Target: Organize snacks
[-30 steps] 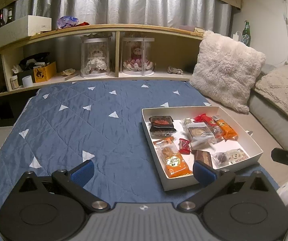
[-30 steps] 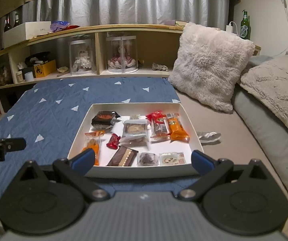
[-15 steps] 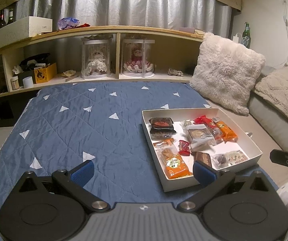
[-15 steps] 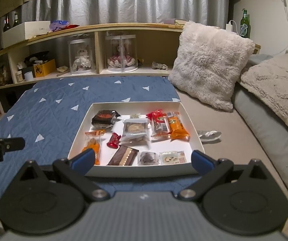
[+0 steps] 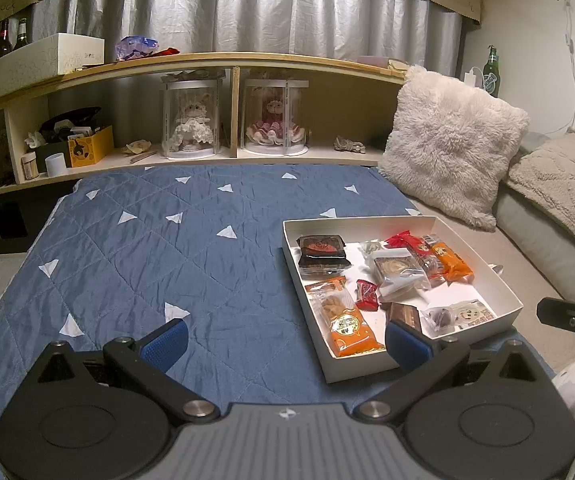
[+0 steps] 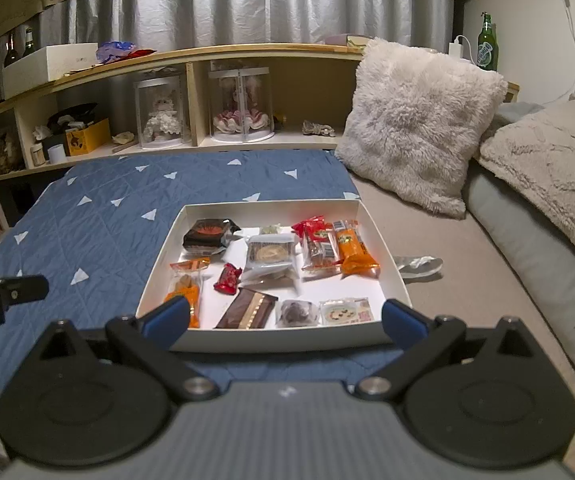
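A shallow white box [image 6: 383, 248] sits in the centre of the right wrist view, at right of centre in the left wrist view, on the edge of a blue quilt with white triangles [image 5: 167, 248], and the wrapped snacks lie loose inside it: a dark round cake packet [image 6: 207, 233] at the upper left of the box, a clear-wrapped pastry [image 6: 268, 256] in the middle, a red candy [image 6: 228, 278] beside it, two orange bars [image 6: 353, 248] and [image 6: 186, 292], a brown chocolate bar [image 6: 249, 308] and two small packets along the near wall. Only a crumpled silver wrapper [image 6: 417, 266] lies outside, just beside the box's right wall. The left gripper [image 5: 285, 342] hangs over the quilt, fingers spread wide and holding nothing; the right gripper [image 6: 285, 318] hovers in front of the box's near wall, likewise spread and empty. The snacks are already in the box but lie scattered rather than in rows, so the scene fits both a box about to be sorted and one just filled; the pictures do not settle which. Any further pick would call for a low, flat approach, since the packets are thin and slippery and lie close together.
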The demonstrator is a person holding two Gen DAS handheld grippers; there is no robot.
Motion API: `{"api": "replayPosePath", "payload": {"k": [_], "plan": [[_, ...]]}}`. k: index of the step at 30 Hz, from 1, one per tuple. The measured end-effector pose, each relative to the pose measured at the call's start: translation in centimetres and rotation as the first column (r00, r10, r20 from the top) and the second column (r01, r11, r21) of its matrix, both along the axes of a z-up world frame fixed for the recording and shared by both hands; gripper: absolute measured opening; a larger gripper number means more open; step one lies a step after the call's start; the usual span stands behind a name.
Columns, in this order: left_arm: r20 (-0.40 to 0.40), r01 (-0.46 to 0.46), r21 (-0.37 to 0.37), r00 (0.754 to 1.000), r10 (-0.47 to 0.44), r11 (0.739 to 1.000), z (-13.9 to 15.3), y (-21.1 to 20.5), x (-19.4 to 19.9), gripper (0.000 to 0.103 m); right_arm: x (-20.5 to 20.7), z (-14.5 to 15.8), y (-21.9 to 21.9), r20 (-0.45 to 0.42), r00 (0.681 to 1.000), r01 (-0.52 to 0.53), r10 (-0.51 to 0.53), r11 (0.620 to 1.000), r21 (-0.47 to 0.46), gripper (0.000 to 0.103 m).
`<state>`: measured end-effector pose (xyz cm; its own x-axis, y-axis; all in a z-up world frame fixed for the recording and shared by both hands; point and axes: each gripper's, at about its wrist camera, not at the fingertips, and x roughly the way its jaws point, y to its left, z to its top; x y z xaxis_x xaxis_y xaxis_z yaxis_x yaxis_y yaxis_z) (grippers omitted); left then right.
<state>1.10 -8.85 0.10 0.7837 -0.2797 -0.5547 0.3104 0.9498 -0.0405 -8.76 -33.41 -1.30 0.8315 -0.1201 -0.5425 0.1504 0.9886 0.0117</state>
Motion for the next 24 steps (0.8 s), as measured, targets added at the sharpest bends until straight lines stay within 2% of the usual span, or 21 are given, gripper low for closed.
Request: {"api": "replayPosePath", "payload": {"k": [24], "plan": [[0.003,0.0,0.0,1.0,0.0,1.0,-0.01,0.04,-0.07,0.103,0.04,-0.23,0.09,-0.004,1.0,0.001,-0.001,1.0,0.005,0.103]]}}
